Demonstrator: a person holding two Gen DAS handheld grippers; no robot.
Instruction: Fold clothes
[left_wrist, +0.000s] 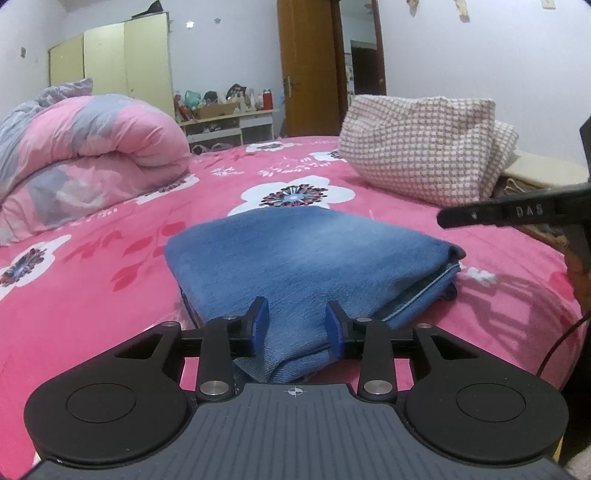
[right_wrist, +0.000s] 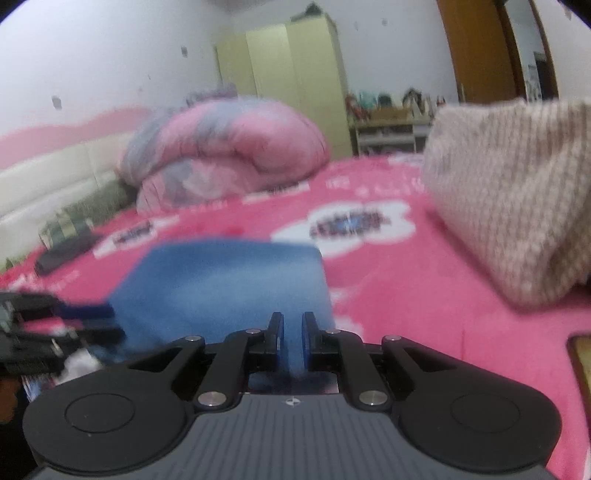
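Observation:
A folded blue denim garment (left_wrist: 303, 254) lies on the pink flowered bed sheet (left_wrist: 92, 314). In the left wrist view my left gripper (left_wrist: 295, 317) stands open at the garment's near edge, with a flap of denim lying loose between its blue pads (left_wrist: 260, 321). The blurred right wrist view shows my right gripper (right_wrist: 293, 332) shut on a narrow fold of the same denim (right_wrist: 229, 280) at its near right corner. My left gripper (right_wrist: 88, 317) shows there at the garment's left edge. One black finger of the right gripper (left_wrist: 480, 214) reaches in from the right.
A rolled pink and grey quilt (left_wrist: 88, 155) lies at the back left of the bed. A folded checked blanket (left_wrist: 424, 151) sits at the back right. A dark flat object (right_wrist: 62, 254) lies near the headboard side. A wardrobe (left_wrist: 110, 62), shelf and wooden door (left_wrist: 306, 66) stand behind.

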